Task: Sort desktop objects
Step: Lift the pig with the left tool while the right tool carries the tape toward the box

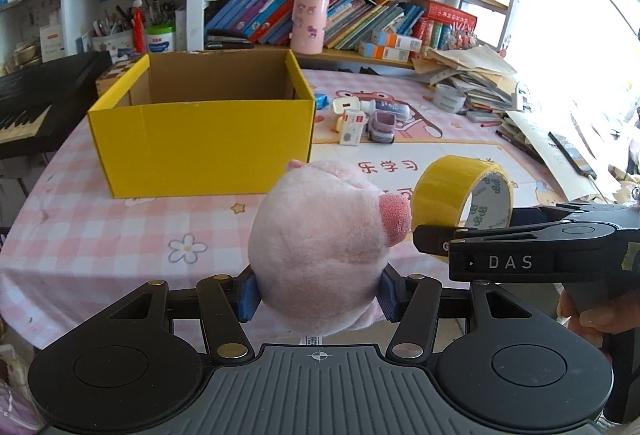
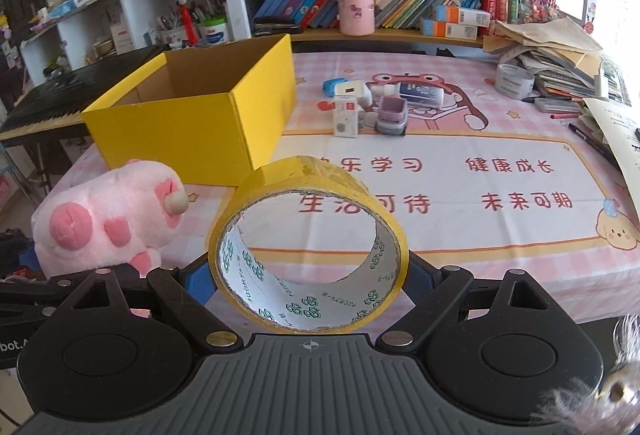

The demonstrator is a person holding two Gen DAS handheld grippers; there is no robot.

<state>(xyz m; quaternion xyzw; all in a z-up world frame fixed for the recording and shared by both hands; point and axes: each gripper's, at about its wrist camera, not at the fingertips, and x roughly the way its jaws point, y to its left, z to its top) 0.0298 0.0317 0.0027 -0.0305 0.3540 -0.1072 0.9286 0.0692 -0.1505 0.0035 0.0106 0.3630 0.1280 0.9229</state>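
Left gripper (image 1: 318, 295) pinches a fluffy pink pig plush (image 1: 320, 247); right gripper (image 2: 310, 285) clamps a yellow tape roll (image 2: 308, 251).

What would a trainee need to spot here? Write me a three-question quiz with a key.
1. True or false: the yellow cardboard box already holds the pink plush pig.
2. Which gripper is clamped on the roll of yellow tape? A) left gripper B) right gripper C) neither
3. Fill in: the small white and purple items lie on the pink tablecloth to the ____ of the box in both views.

Key: 1 false, the left gripper holds it in front of the box; 2 B; 3 right.
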